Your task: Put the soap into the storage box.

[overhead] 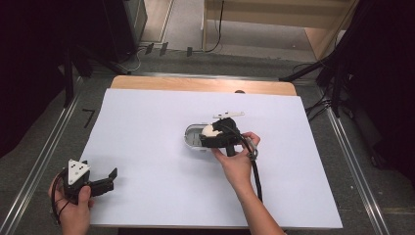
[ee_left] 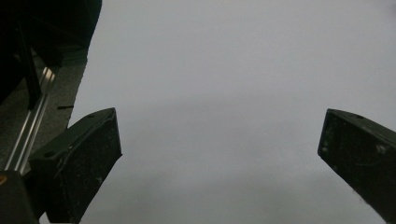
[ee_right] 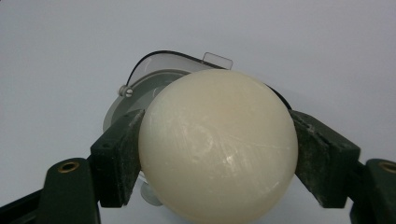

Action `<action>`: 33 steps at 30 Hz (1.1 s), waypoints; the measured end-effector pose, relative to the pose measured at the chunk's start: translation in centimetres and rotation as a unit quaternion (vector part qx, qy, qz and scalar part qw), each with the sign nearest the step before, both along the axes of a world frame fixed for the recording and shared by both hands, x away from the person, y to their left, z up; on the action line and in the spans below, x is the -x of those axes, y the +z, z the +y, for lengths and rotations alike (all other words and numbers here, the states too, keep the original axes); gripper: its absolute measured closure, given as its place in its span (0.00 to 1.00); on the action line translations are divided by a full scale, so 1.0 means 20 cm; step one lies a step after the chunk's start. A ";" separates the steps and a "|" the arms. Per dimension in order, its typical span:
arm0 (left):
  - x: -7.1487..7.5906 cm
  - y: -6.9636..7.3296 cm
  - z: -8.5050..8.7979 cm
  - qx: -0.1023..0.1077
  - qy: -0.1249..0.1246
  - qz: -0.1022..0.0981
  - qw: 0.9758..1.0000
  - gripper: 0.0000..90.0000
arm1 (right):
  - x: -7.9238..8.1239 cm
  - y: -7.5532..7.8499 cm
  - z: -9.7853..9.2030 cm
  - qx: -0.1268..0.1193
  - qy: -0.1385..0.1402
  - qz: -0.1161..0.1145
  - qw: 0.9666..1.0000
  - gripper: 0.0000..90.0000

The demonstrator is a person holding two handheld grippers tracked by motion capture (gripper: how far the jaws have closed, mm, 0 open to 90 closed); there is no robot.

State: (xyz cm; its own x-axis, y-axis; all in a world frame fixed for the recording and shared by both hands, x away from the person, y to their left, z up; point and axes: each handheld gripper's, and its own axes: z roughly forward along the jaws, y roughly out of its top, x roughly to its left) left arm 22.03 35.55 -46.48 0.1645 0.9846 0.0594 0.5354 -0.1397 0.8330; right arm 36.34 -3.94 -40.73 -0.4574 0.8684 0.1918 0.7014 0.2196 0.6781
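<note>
Nearest to the camera, at the lower left of the high view, the left tongs point(overhead: 108, 177) rest low by the corner of the white bench point(overhead: 147, 147). Their jaws stand wide apart with nothing between them, and the left gripper view shows just bare white surface in the gap. I judge this hand is simply waiting out of the way.

Near the middle of the bench, the right tongs point(overhead: 209, 133) are clenched on a cream-white ball point(ee_right: 217, 144), one jaw pressing each side. The ball is held just over a small clear case point(overhead: 195, 137) with a grey inside, lying open on the bench. This placing suggests the ball is being put in or taken out; I cannot tell which.
</note>
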 end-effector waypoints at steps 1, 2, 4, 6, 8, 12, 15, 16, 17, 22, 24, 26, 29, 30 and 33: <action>0.00 0.00 0.00 0.000 0.000 0.000 1.000 0.00 | 0.00 0.00 0.00 0.001 0.001 0.000 1.000 0.28; 0.00 0.00 0.00 0.000 0.000 0.000 1.000 0.00 | -0.01 0.00 0.01 0.000 0.001 0.001 1.000 0.28; 0.00 0.00 0.00 0.000 0.001 0.000 1.000 0.00 | -0.02 -0.01 0.02 -0.001 0.000 0.002 1.000 0.28; 0.00 0.00 0.00 0.000 0.000 0.000 1.000 0.00 | -0.02 -0.01 0.03 -0.001 0.000 0.004 1.000 0.28; 0.00 0.00 0.00 0.000 0.000 0.000 1.000 0.00 | -0.03 -0.01 0.04 0.002 0.001 0.005 1.000 0.28; 0.00 0.00 0.00 0.001 0.000 0.000 1.000 0.00 | -0.04 -0.02 0.07 0.003 0.001 0.008 1.000 0.28; 0.00 0.00 0.00 0.001 0.000 0.000 1.000 0.00 | -0.05 -0.02 0.08 0.005 0.001 0.010 1.000 0.28; 0.00 0.00 0.00 0.002 0.000 0.000 1.000 0.00 | -0.06 -0.03 0.08 0.004 0.001 0.010 1.000 0.28; 0.00 0.00 0.00 0.002 0.000 0.000 1.000 0.00 | -0.06 -0.03 0.08 0.004 0.001 0.010 1.000 0.28; 0.00 0.00 0.00 0.002 0.000 0.000 1.000 0.00 | -0.07 -0.04 0.10 0.006 -0.003 0.015 1.000 0.28; 0.00 0.00 0.00 0.002 0.000 0.000 1.000 0.00 | -0.08 -0.05 0.10 0.007 -0.005 0.017 1.000 0.28; 0.00 0.00 0.00 0.002 0.000 0.000 1.000 0.00 | -0.09 -0.06 0.10 0.008 -0.006 0.020 1.000 0.28; 0.00 0.00 0.00 0.002 0.000 0.000 1.000 0.00 | -0.09 -0.06 0.10 0.007 -0.006 0.021 1.000 0.28; 0.00 0.00 0.00 0.002 0.000 0.000 1.000 0.00 | -0.09 -0.07 0.10 0.007 -0.007 0.021 1.000 0.28; 0.00 0.00 0.00 0.001 -0.001 0.000 1.000 0.00 | -0.09 -0.07 0.10 0.007 -0.007 0.023 1.000 0.28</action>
